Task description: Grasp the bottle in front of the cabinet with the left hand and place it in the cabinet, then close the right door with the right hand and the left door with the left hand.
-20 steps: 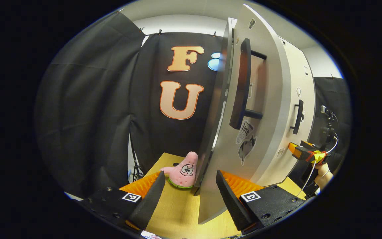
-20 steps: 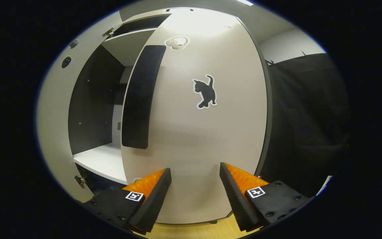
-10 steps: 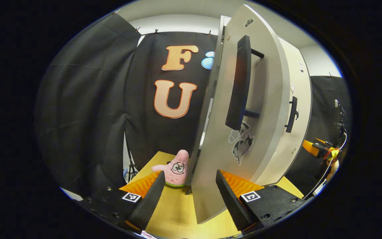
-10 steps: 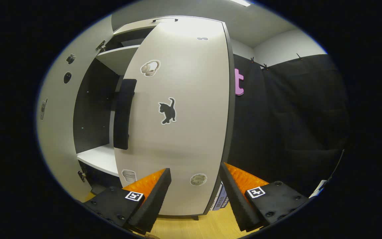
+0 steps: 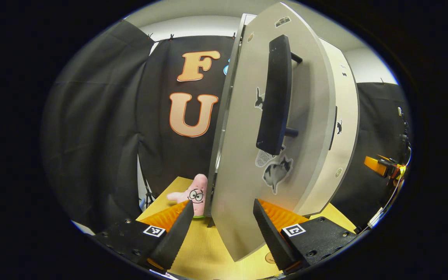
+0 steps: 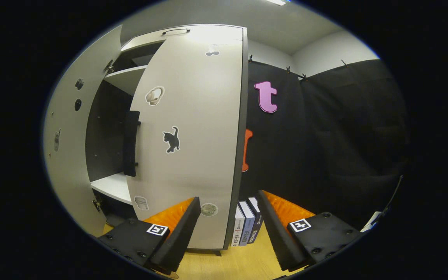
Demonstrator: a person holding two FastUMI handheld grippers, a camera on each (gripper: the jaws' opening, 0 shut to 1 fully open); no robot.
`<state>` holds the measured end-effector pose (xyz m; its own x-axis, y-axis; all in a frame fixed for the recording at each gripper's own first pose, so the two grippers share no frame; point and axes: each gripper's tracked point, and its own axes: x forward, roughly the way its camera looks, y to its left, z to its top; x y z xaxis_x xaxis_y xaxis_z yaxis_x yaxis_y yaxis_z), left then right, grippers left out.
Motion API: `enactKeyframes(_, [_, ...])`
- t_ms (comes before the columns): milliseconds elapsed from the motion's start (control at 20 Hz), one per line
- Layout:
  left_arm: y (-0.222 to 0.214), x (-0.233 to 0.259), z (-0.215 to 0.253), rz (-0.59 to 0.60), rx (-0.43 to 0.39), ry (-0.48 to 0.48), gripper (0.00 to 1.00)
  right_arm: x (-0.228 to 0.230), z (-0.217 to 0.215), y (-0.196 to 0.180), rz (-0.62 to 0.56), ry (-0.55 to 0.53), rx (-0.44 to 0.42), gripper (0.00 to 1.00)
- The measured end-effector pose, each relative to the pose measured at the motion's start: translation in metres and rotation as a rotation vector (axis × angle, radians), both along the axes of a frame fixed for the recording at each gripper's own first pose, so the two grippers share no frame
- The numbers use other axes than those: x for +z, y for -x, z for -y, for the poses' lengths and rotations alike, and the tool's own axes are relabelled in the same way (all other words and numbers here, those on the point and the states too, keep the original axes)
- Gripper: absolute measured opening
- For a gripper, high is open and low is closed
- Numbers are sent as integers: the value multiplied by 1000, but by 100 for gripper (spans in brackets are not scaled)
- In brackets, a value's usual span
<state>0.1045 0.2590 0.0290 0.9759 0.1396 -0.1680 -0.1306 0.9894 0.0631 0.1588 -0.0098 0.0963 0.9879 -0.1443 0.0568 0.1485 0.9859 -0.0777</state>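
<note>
You see a pink star-shaped plush toy (image 5: 193,194) with a cartoon face standing on the light wooden tabletop (image 5: 204,249), near its far edge. In the right gripper view you find three books (image 6: 247,223) upright side by side on that tabletop, in front of the black cloth wall (image 6: 344,136)

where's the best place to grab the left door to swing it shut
Probably the long black handle on the left door. It runs upright and stands off the panel on two posts, so open fingers can straddle the bar from the front, between the posts. The door's free edge, just ahead of the left gripper, would also serve for pushing.
</note>
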Motion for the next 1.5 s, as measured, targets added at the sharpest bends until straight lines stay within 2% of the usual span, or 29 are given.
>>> enactKeyframes(150, [-8, -2, 11, 4, -11, -3, 94, 0, 12, 4, -4, 9, 0, 97])
enactKeyframes(400, [-25, -6, 19, 4, -8, 12, 94, 2, 36, 9, -5, -35, 6, 97])
enactKeyframes(700, [-49, -6, 28, 14, -2, -12, 94, 11, 72, 14, 17, 0, -20, 97])
enactKeyframes(1000, [-93, -10, 55, 22, -41, -6, 94, 10, 105, 17, 22, 1, -45, 97])
enactKeyframes(1150, [-121, -6, 55, 31, -30, -36, 94, 8, 122, 18, 19, -1, -54, 97])
enactKeyframes(1500, [-130, -7, 55, 36, 12, -20, 94, 3, 147, 21, 8, -4, -63, 97])
